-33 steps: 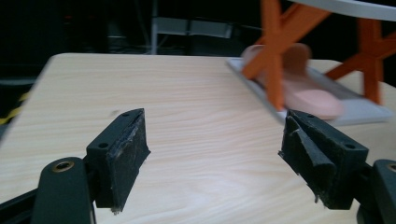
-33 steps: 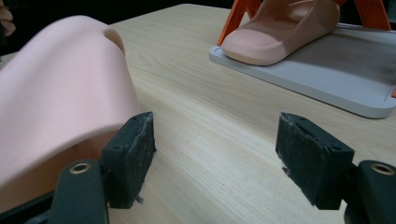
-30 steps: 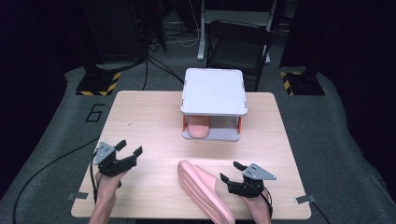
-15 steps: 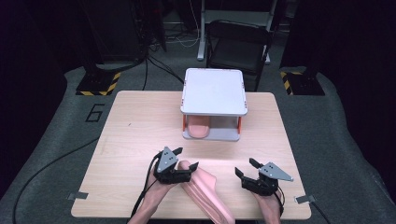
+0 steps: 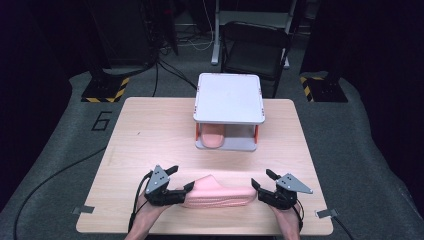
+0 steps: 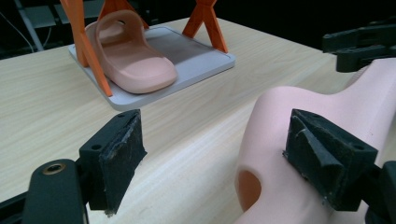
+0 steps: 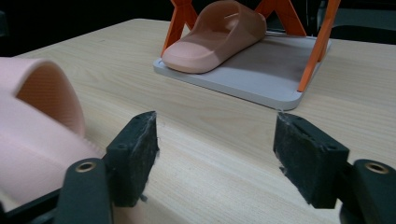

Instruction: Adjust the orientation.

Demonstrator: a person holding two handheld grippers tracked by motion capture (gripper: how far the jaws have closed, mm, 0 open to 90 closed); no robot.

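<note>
Two grippers, two pink slippers, one rack, one wooden table (image 5: 150, 130).

Left gripper (image 5: 169, 188), near-left of the table: its jaws stand wide apart, one pad against the side of the near slipper (image 5: 217, 192), the other clear of it over bare wood; nothing is clamped.

The near slipper lies close to the table's near edge, between the two grippers, its long axis running left to right, parallel to that edge. It appears tipped on its side; which end is the toe cannot be told.

The white two-tier rack (image 5: 228, 97) with orange legs stands at the far centre. The second slipper (image 5: 212, 138) lies on its lower shelf, long axis near-to-far, rounded toe toward the person.

Right gripper (image 5: 264, 187), near-right: jaws wide apart and empty, just beside the near slipper's right end.

Bare tabletop lies open at far left, far right, and between slipper and rack.
</note>
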